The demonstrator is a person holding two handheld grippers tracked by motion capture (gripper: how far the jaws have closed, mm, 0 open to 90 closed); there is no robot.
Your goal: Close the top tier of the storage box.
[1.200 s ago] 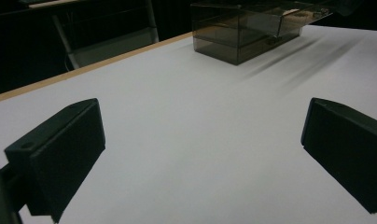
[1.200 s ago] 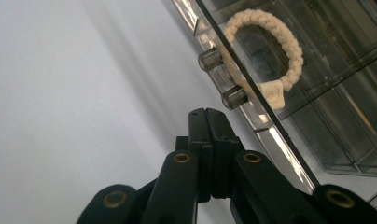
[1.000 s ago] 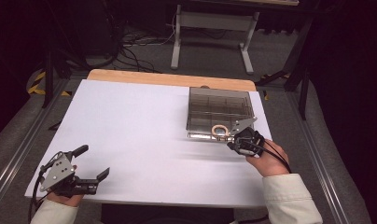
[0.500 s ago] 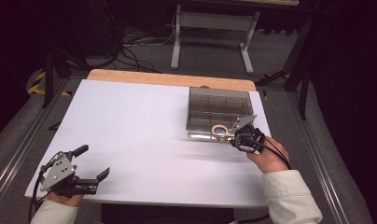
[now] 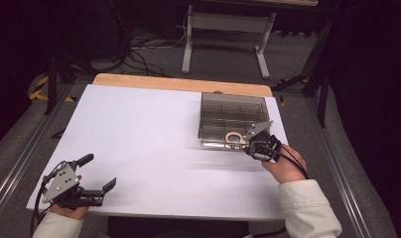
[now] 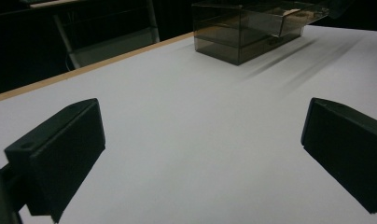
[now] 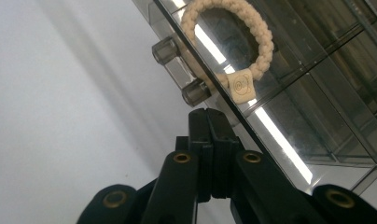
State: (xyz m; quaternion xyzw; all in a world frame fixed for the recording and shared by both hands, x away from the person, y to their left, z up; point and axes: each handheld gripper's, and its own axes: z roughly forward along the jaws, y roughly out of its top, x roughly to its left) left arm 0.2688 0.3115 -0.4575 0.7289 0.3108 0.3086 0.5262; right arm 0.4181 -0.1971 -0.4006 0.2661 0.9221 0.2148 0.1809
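A smoky clear compartment box (image 5: 233,115) stands on the right half of the white table (image 5: 149,134). A cream braided ring (image 5: 233,138) lies in its front compartment, and in the right gripper view this ring (image 7: 266,42) carries a small square tag. My right gripper (image 5: 250,148) is at the box's front edge, its jaws shut together. In its own view the right gripper (image 7: 207,116) has its tips just below the box's clear handle (image 7: 182,72); I cannot tell if they pinch the panel's edge. My left gripper (image 5: 100,171) rests open at the near left corner, and between its jaws the left gripper (image 6: 200,154) has nothing but bare table.
The box (image 6: 238,32) has a panel sticking out at its top right in the left gripper view. A wooden strip (image 5: 178,83) runs along the table's far edge. Beyond it are a metal stand (image 5: 223,29) and floor cables. Metal rails (image 5: 20,168) flank the table.
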